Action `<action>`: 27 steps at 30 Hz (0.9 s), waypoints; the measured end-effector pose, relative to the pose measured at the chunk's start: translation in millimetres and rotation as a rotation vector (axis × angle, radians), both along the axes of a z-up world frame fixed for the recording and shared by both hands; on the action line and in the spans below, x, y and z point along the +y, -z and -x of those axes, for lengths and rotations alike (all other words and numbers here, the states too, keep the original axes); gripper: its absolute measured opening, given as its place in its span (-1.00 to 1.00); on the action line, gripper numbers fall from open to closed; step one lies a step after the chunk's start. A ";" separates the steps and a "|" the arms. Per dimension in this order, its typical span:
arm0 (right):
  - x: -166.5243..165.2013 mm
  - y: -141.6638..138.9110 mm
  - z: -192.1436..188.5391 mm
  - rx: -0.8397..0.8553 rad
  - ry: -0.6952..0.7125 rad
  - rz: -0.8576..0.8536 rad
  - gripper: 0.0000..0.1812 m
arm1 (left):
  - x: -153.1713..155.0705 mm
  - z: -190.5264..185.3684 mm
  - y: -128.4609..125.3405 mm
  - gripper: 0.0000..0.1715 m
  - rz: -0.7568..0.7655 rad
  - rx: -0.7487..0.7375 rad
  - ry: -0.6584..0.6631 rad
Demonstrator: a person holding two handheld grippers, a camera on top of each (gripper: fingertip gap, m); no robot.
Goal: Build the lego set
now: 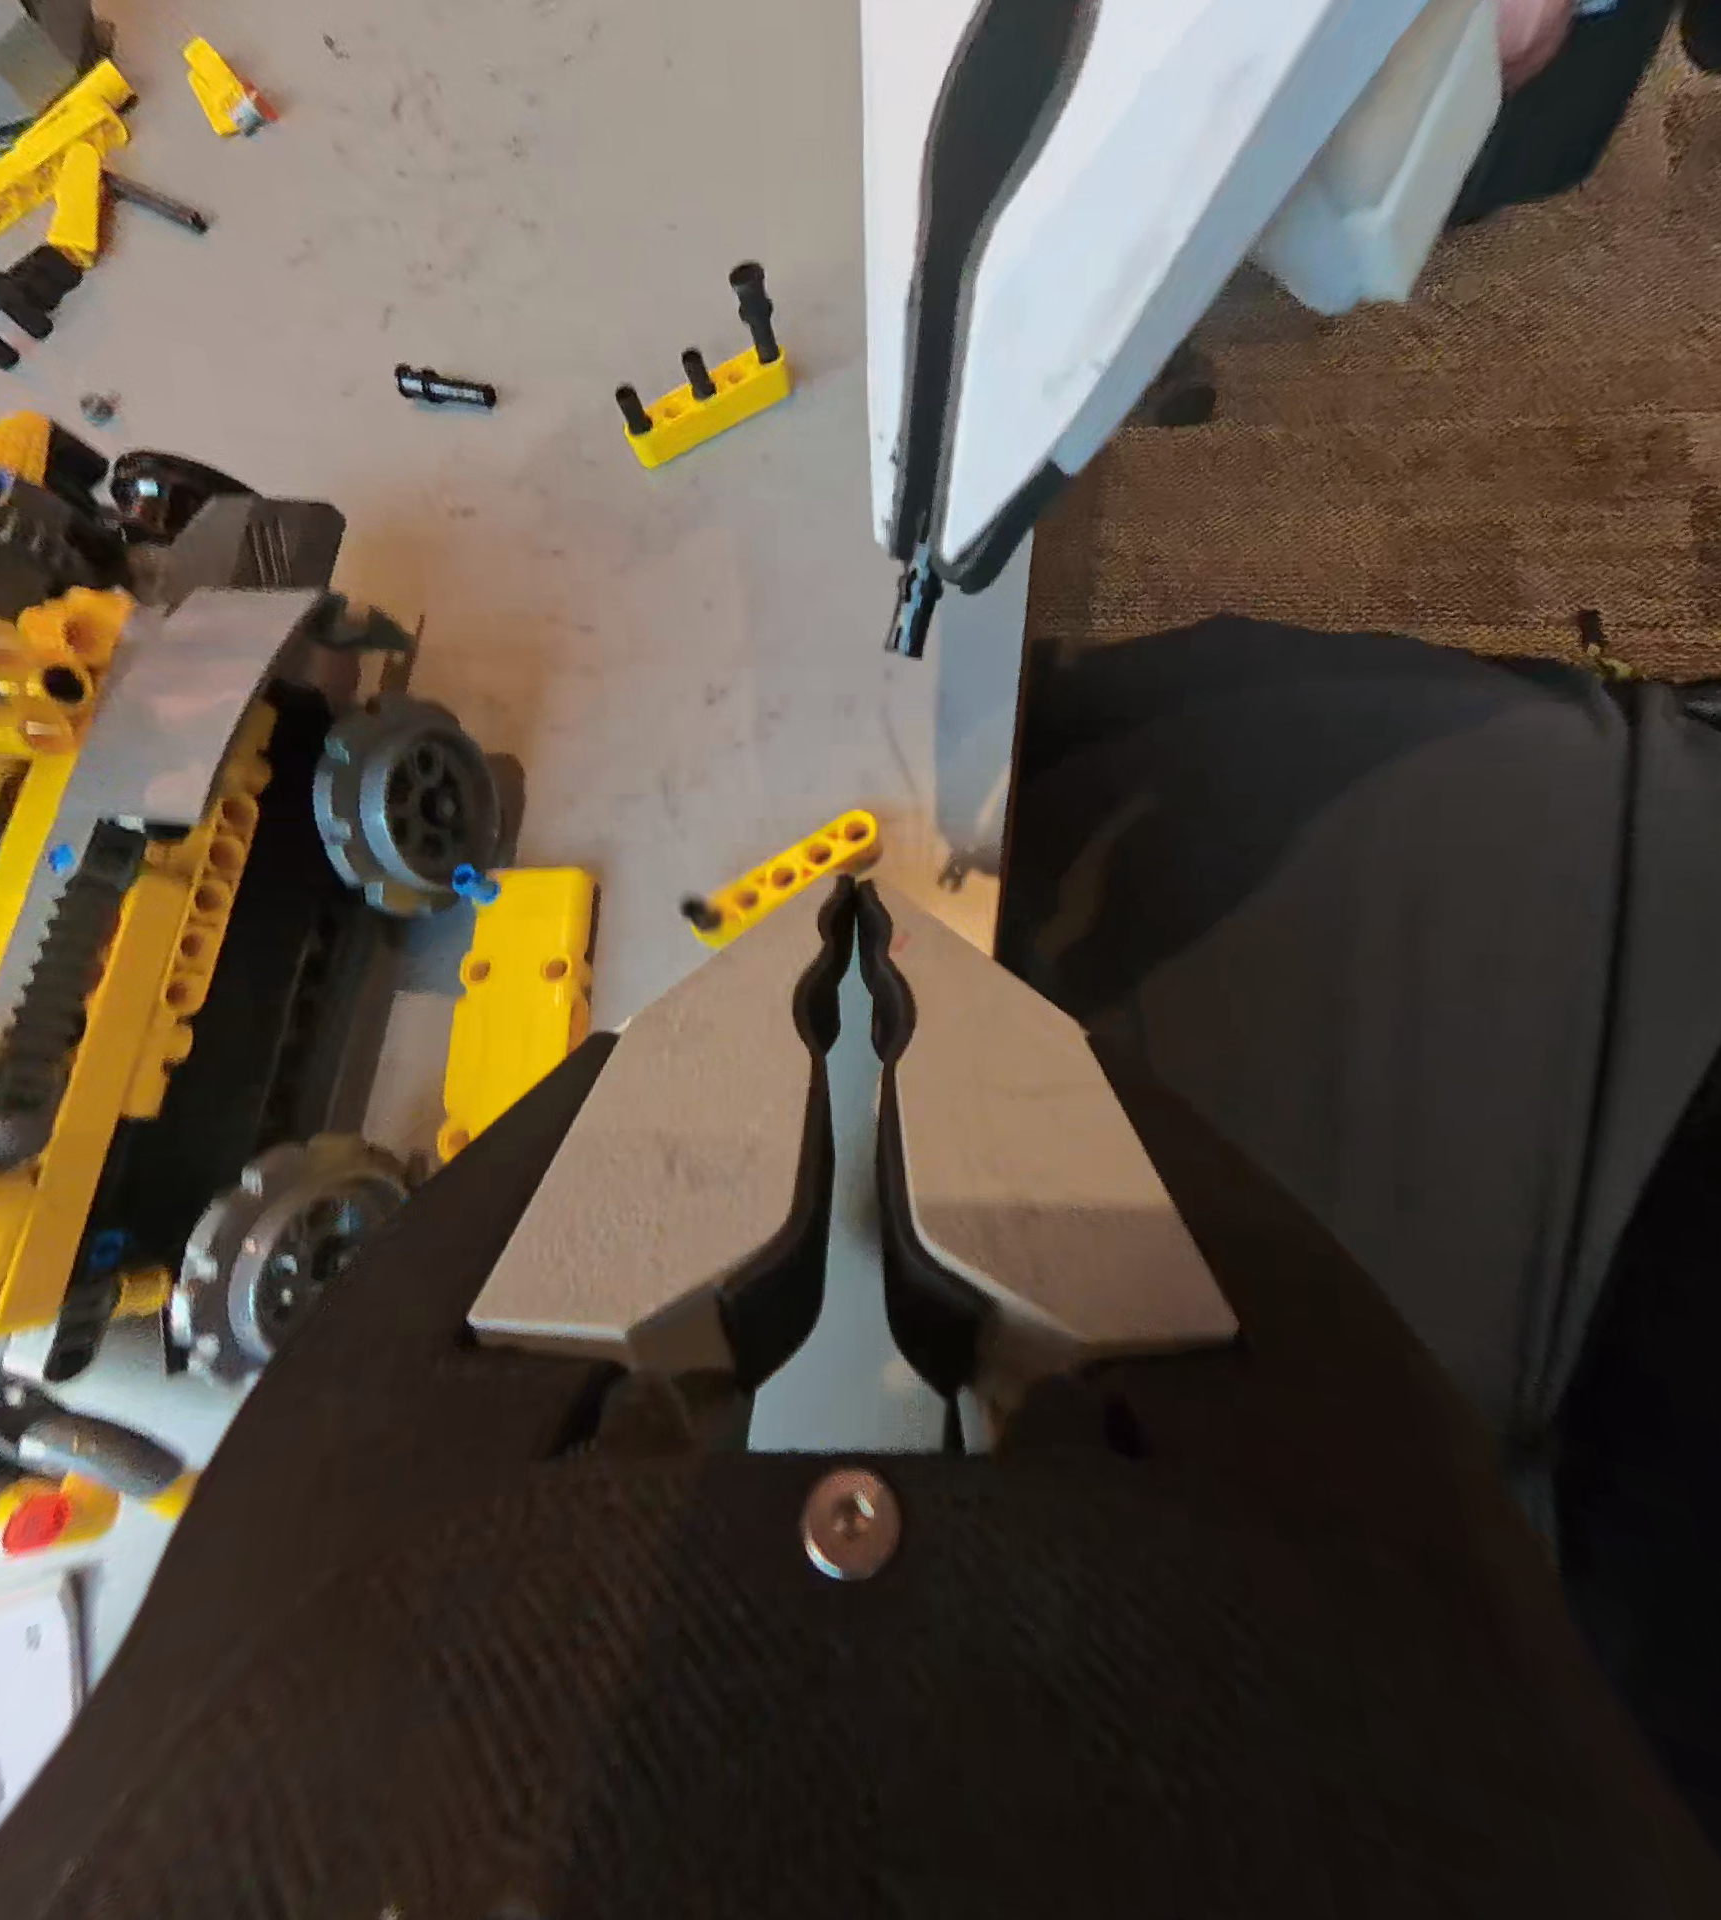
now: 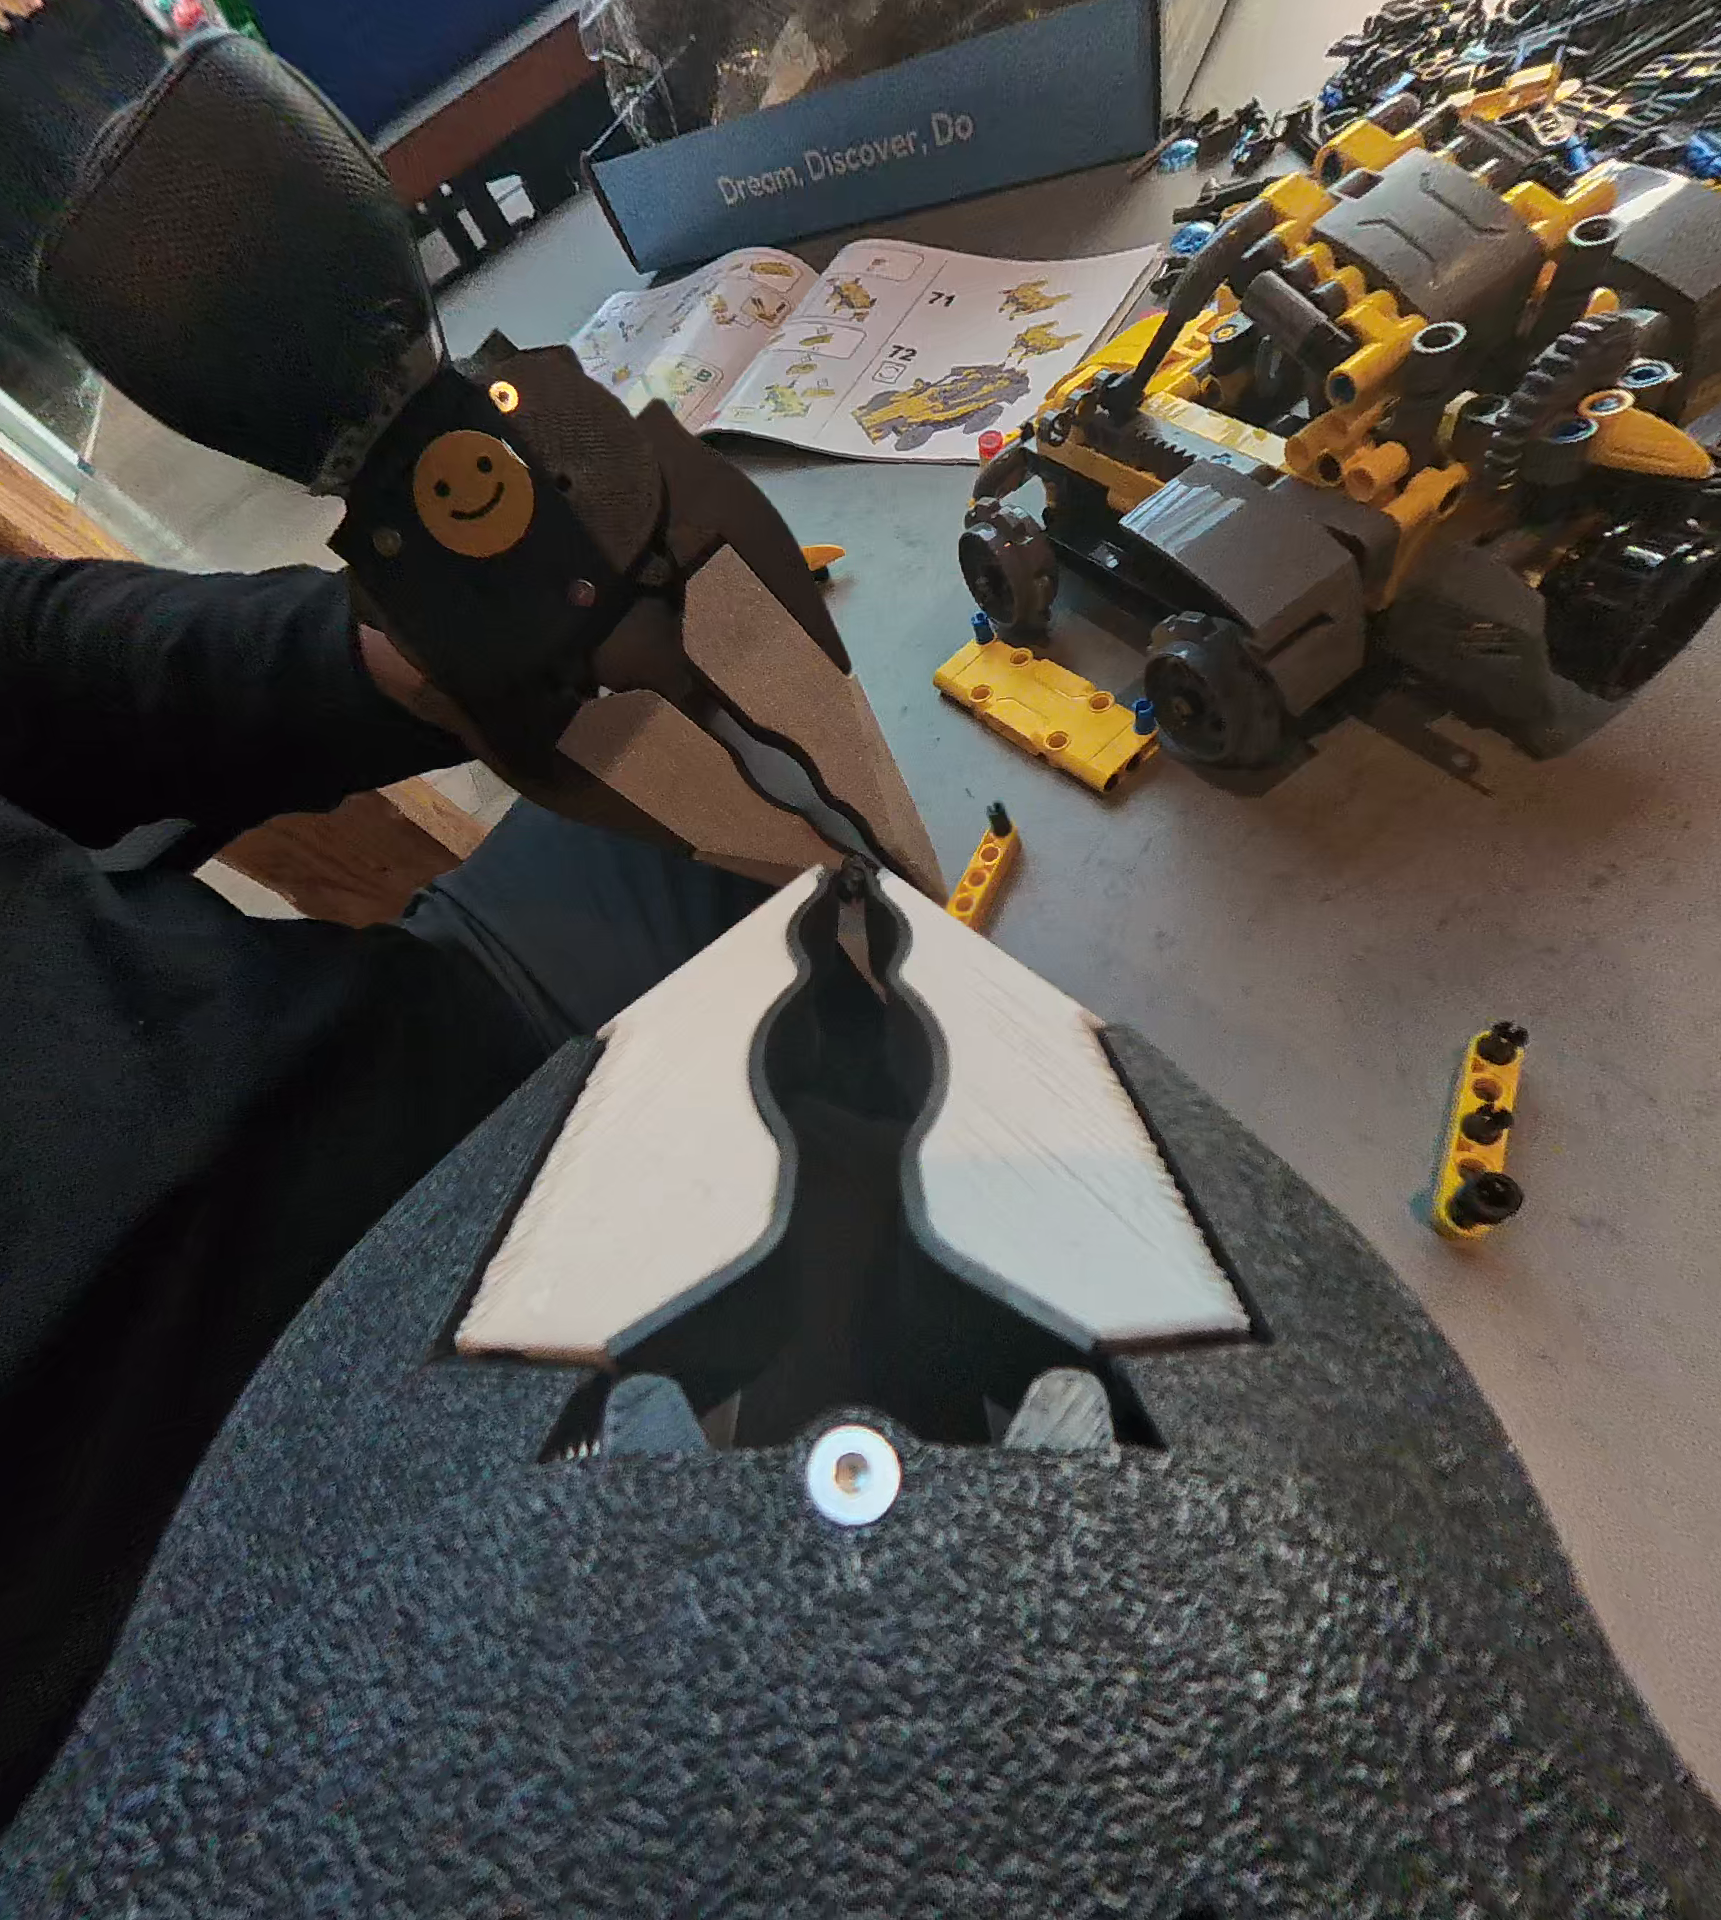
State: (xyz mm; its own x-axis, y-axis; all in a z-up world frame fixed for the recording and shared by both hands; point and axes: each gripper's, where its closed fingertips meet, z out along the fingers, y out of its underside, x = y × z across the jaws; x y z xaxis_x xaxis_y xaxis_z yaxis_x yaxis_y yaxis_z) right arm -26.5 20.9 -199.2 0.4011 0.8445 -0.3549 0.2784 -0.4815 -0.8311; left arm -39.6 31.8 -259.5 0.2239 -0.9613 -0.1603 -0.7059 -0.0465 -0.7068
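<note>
My left gripper point(image 1: 854, 894) is shut, with its tips touching each other just above a short yellow holed beam point(image 1: 794, 878) that lies near the table's edge with a black pin in one end. The right wrist view shows this gripper point(image 2: 923, 878) with a smiley sticker on it, tips beside the same beam point(image 2: 986, 868). My right gripper point(image 2: 851, 883) is shut on a small black pin point(image 2: 851, 881). In the left wrist view the white right gripper point(image 1: 923, 566) holds the pin point(image 1: 913, 613) above the table edge, a little beyond the beam.
A yellow and grey brick vehicle point(image 2: 1407, 468) stands on the table, also on the left point(image 1: 160, 883). A yellow panel point(image 1: 518, 997) lies beside its wheels. A second yellow beam with three black pins point(image 1: 705, 400) and a loose black pin point(image 1: 445, 387) lie farther out. An open booklet point(image 2: 887, 343) and a blue box point(image 2: 887, 135) sit behind. The tips of one gripper are about 6 cm away from the tips of the other.
</note>
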 end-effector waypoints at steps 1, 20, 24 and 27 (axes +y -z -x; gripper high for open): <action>0.8 -0.7 -1.9 0.008 0.006 -0.001 -0.95 | 2.9 -5.8 0.0 -1.00 0.000 -0.002 0.002; 4.0 3.2 -29.8 0.013 0.046 -0.015 -0.95 | 9.6 2.4 -16.9 -0.29 0.123 -0.103 -0.248; 3.9 -1.2 -29.5 0.019 0.048 -0.024 -0.95 | 10.3 -6.2 -0.1 -0.35 0.142 -0.039 -0.252; 3.0 -3.2 -29.5 0.020 0.048 -0.029 -0.95 | 15.7 -6.1 0.3 -0.52 0.124 -0.025 -0.241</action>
